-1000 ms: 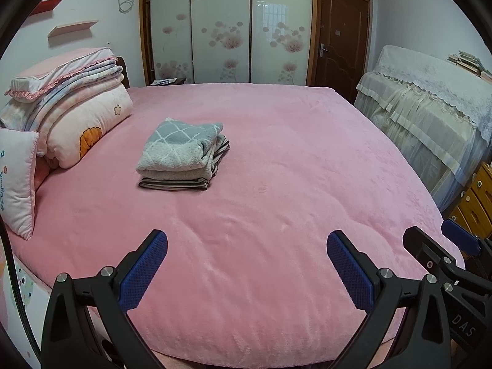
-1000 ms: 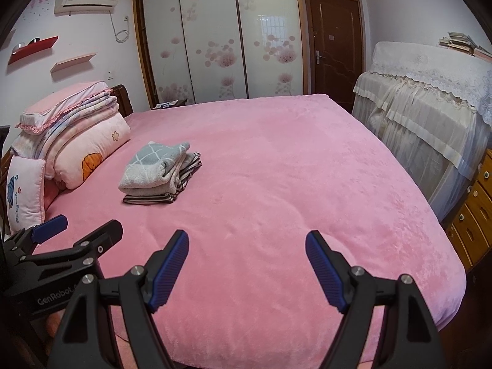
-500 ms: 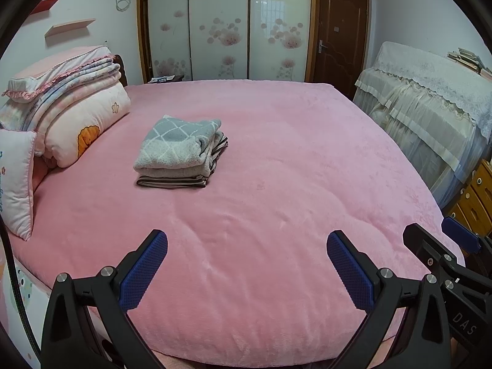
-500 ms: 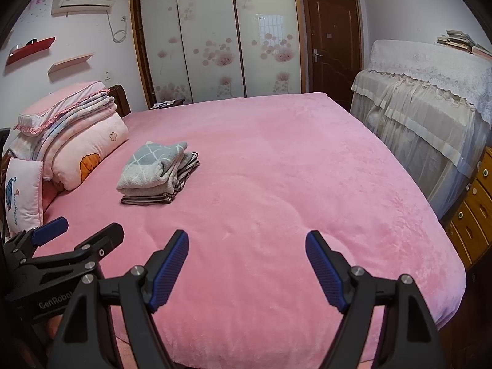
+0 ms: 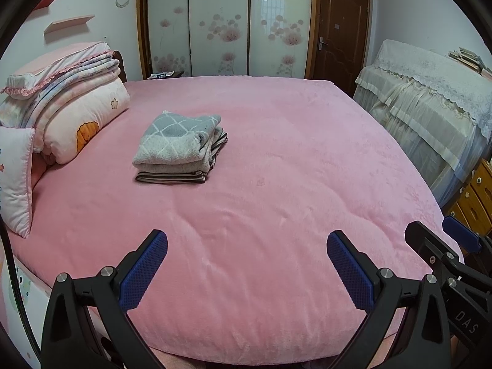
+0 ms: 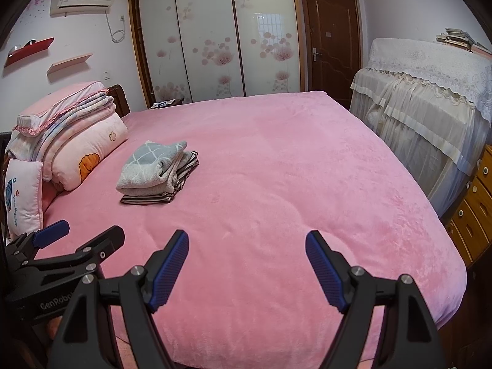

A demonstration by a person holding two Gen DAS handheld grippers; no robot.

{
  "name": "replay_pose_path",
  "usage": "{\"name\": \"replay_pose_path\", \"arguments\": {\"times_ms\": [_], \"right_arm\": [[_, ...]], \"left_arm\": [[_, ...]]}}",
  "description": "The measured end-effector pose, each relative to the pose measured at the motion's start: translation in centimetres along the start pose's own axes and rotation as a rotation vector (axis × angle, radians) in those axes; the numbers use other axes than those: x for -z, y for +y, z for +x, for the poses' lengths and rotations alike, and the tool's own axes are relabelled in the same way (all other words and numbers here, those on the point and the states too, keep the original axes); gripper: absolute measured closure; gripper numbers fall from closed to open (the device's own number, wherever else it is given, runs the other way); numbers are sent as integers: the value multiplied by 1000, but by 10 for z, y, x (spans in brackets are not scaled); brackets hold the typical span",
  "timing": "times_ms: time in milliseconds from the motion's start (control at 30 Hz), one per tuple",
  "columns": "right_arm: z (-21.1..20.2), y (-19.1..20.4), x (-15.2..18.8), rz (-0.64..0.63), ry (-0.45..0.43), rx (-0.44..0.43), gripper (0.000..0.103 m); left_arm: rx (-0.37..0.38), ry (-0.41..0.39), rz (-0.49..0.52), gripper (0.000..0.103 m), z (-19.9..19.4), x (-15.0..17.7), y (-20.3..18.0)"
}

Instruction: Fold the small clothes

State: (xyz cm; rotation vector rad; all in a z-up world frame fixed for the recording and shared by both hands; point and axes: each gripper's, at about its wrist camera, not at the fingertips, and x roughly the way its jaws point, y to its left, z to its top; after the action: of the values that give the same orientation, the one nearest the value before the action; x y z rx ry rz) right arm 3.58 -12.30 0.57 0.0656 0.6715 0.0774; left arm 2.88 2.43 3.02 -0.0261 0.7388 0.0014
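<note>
Ahead and left of both tongs, the folded clothes (image 5: pixel 180 146) sit stacked on the bed (image 5: pixel 276 169); left tongs (image 5: pixel 246 267) and right tongs (image 6: pixel 247 267) gape apart, empty. Judged finished; keep clear.

Pink bed (image 5: pixel 276 160) carries folded clothes (image 5: pixel 180 147), stacked quilts (image 5: pixel 70 113), a pillow (image 5: pixel 15 178).

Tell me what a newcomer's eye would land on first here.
The pink bed fills nearly the whole view, with one small stack of folded clothes on its left half, a grey checked piece on top. Bedding is piled at the bed's left edge. Both tools, left and right, stand open and empty over the near edge.
</note>
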Motion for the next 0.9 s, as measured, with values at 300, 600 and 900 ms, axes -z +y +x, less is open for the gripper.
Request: {"name": "replay_pose_path", "arguments": {"times_ms": [300, 600, 900], "right_arm": [[0, -2, 1, 1, -1, 2, 24], [2, -4, 3, 7, 6, 2, 24], [2, -4, 3, 8, 7, 3, 24]], "left_arm": [[8, 13, -7, 0, 2, 2, 1], [22, 29, -9, 0, 7, 3, 3], [29, 35, -7, 0, 10, 4, 3]]}}
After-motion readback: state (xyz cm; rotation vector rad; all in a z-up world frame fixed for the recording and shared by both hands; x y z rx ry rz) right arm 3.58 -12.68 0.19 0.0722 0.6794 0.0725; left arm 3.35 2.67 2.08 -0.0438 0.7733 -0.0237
